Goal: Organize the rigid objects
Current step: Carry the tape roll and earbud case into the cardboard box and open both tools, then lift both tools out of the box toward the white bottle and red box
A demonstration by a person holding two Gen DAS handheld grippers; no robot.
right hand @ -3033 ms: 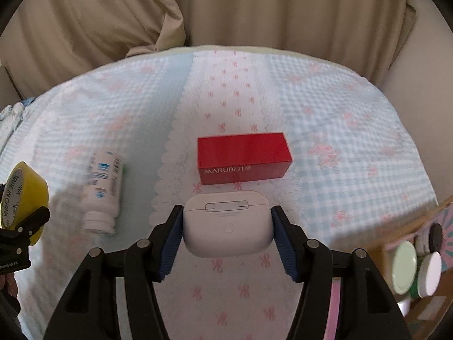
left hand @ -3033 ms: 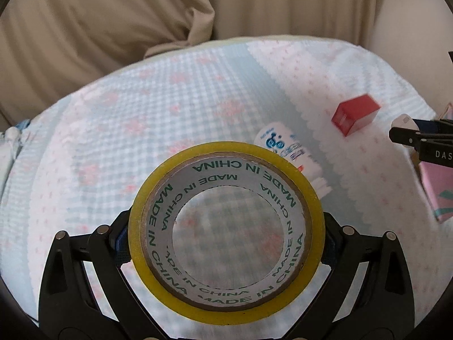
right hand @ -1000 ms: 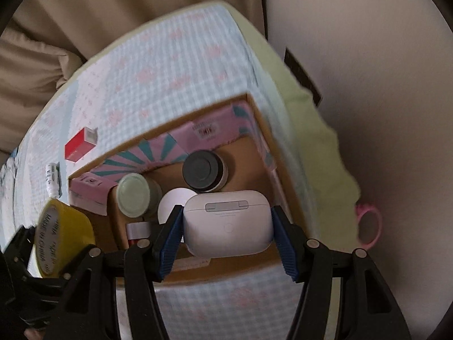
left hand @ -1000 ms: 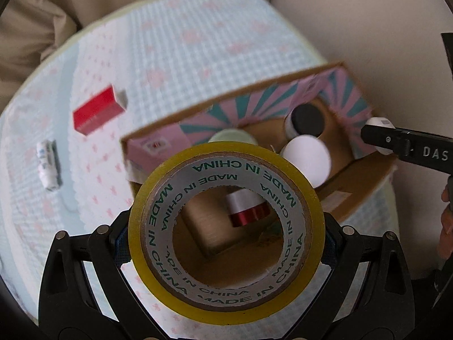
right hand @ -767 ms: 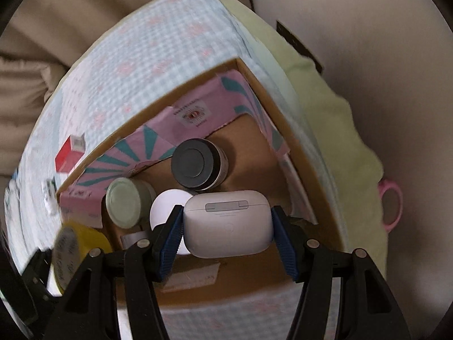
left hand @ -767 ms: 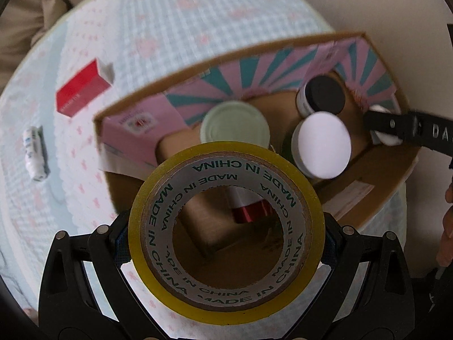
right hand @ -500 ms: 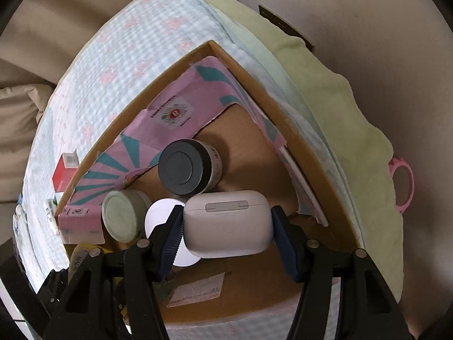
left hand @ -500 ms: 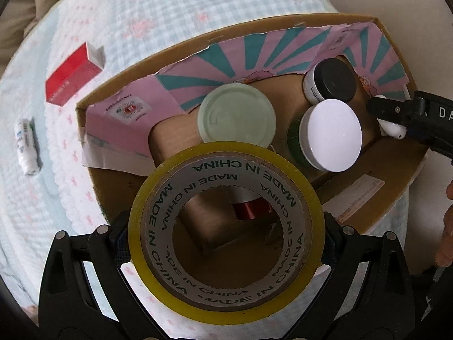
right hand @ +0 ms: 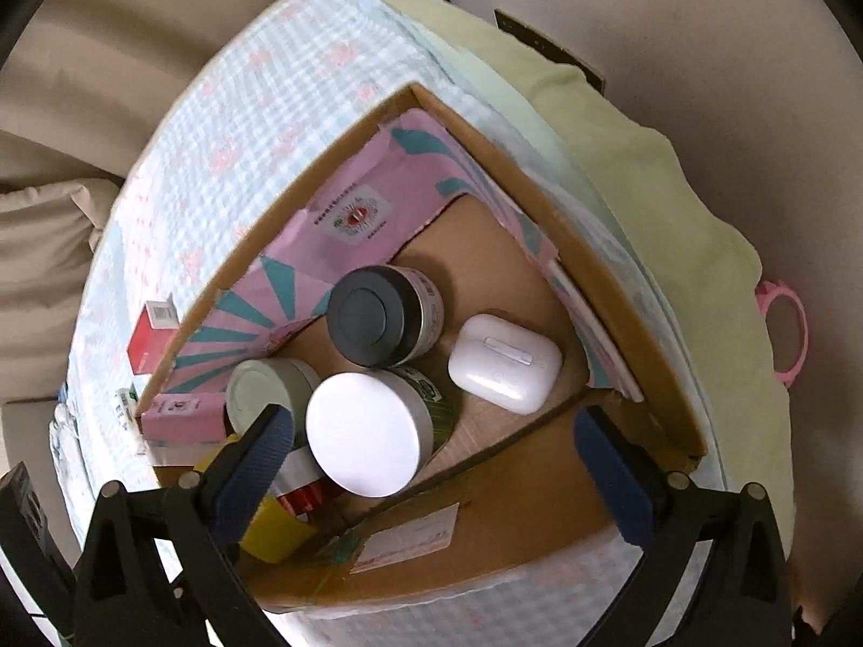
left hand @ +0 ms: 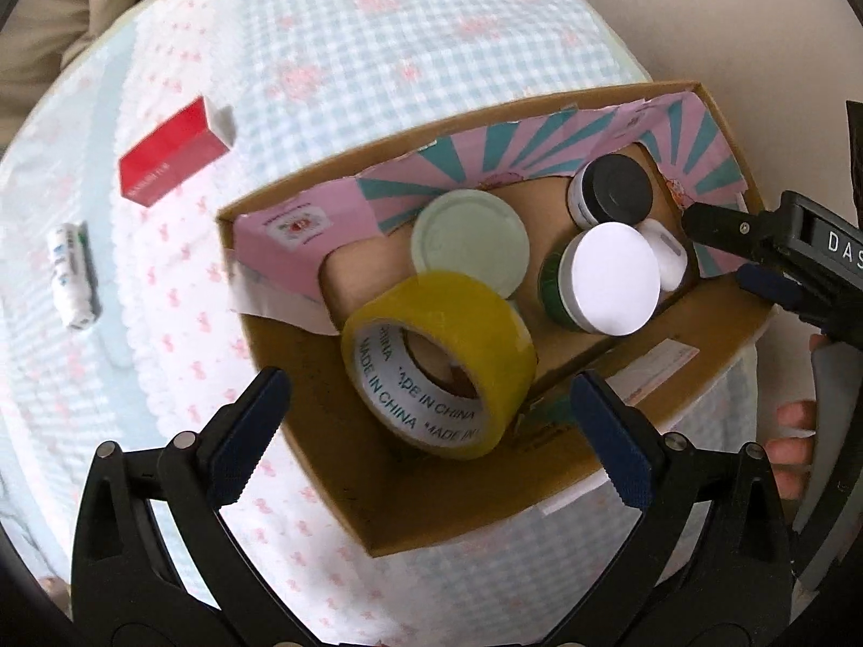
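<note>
My left gripper (left hand: 431,410) is open above the near side of a cardboard box (left hand: 485,485). The yellow tape roll (left hand: 439,364) lies tilted inside the box, free of the pads. My right gripper (right hand: 431,447) is open over the same box (right hand: 620,302). The white earbuds case (right hand: 504,362) rests on the box floor beside a black-lidded jar (right hand: 377,318), clear of the pads; it also shows in the left wrist view (left hand: 669,259). A red box (left hand: 172,153) and a white bottle (left hand: 73,275) lie on the checked cloth outside.
The box also holds a pale green-lidded jar (left hand: 469,250), a white-lidded jar (left hand: 615,286) and a small red-and-white item (right hand: 302,490). Pink and teal flaps (right hand: 345,226) line its far walls. A pink ring (right hand: 787,329) hangs off the bed's right edge.
Both grippers opened. The tape roll dropped from my left gripper into the box and tipped over. The earbuds case dropped from my right gripper onto the box floor.
</note>
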